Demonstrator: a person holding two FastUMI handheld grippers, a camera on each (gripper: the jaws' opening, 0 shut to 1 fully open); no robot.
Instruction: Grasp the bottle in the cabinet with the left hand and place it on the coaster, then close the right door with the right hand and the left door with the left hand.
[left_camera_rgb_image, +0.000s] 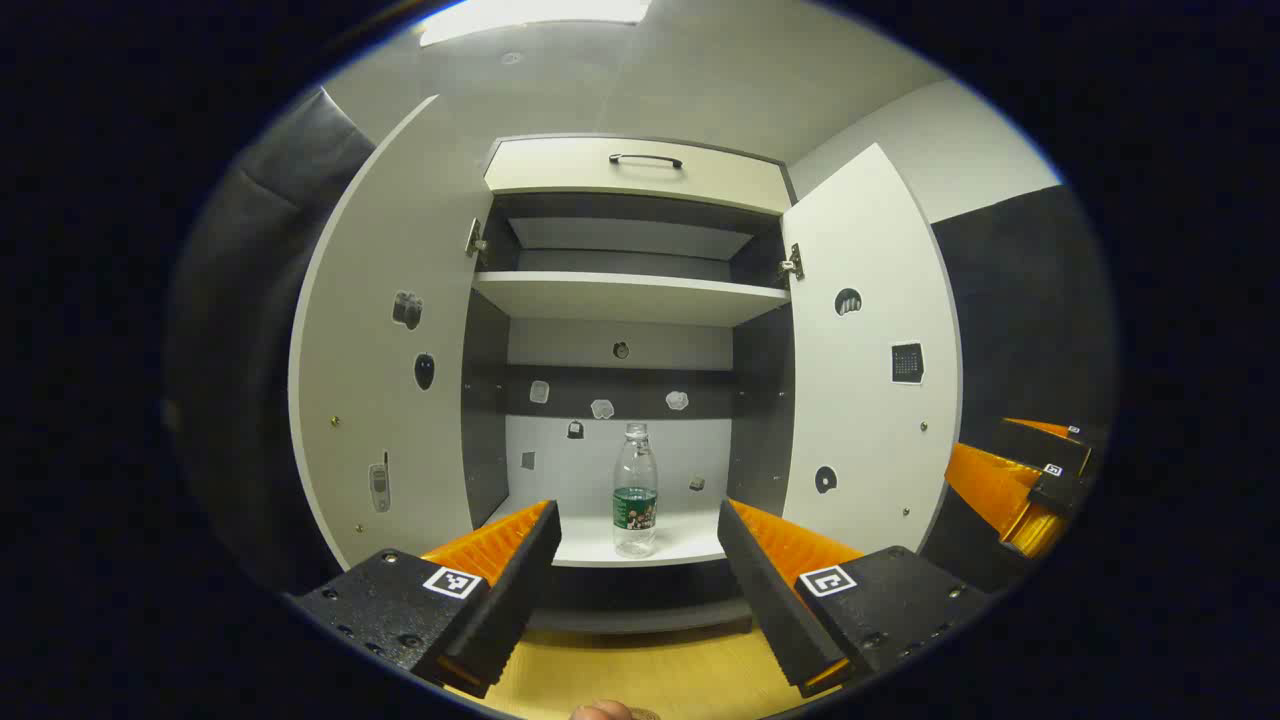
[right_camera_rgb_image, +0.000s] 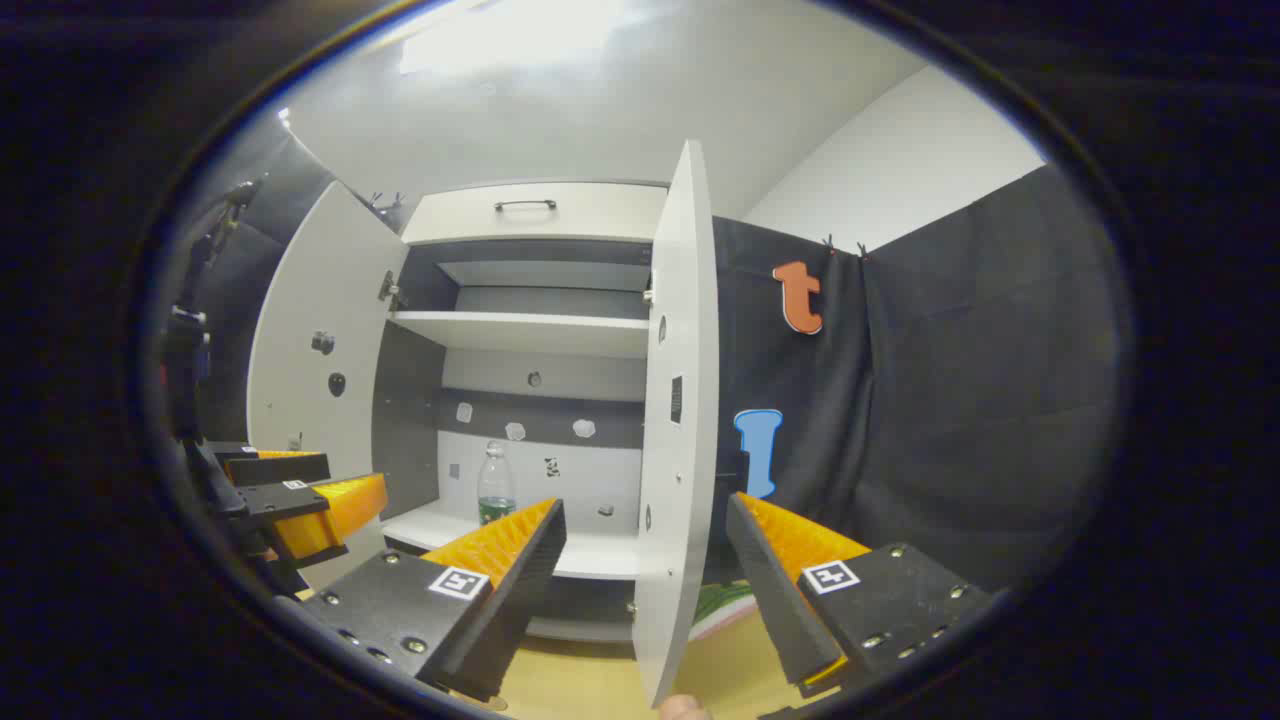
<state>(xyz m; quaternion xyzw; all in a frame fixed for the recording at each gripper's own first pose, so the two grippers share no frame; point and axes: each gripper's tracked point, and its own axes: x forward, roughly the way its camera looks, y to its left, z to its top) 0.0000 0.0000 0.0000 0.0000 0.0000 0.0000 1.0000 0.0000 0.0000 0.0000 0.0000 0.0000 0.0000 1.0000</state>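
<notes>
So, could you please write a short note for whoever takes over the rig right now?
Left tongs: open, holding nothing, lined up on the bottle but short of it.
Right tongs: open, holding nothing, with the edge of the right door between the fingers, not gripped.
The bottle stands upright on the cabinet's bottom shelf. Left door and right door are both wide open.
Done: nothing yet.
Left: grasp the bottle, set it on the coaster, close the right door, then the left.
</notes>
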